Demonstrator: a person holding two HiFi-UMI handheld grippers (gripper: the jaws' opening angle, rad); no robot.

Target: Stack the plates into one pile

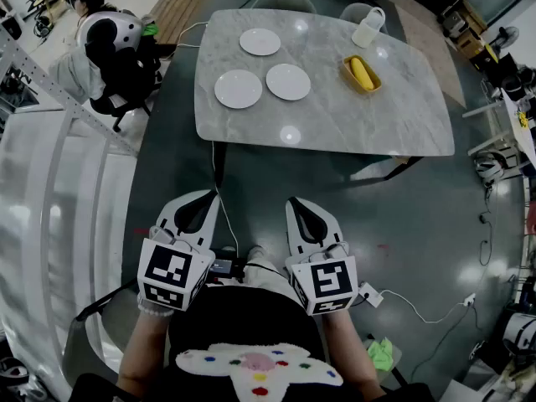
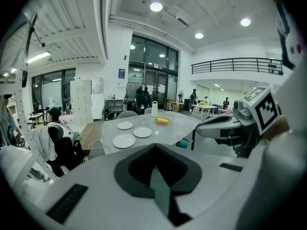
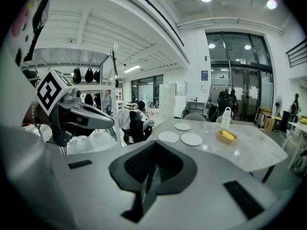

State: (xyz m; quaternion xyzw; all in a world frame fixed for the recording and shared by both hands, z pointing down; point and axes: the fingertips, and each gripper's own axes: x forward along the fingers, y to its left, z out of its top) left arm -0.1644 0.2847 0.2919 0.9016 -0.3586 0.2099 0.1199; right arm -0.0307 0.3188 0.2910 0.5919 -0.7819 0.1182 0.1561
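Observation:
Three white plates lie apart on the marble table (image 1: 335,124): one at the far side (image 1: 260,41), one at the left (image 1: 238,89), one in the middle (image 1: 288,81). The same plates show small in the left gripper view (image 2: 124,140) and in the right gripper view (image 3: 192,139). My left gripper (image 1: 199,198) and my right gripper (image 1: 300,205) are held side by side well short of the table's near edge, above the floor. Both are shut with nothing between their jaws.
A yellow dish with a banana (image 1: 361,73) and a white jug (image 1: 368,27) stand on the table's right part. Two chairs (image 1: 283,0) are tucked in at the far side. A person (image 1: 109,48) sits left of the table. A cable (image 1: 222,191) trails across the floor.

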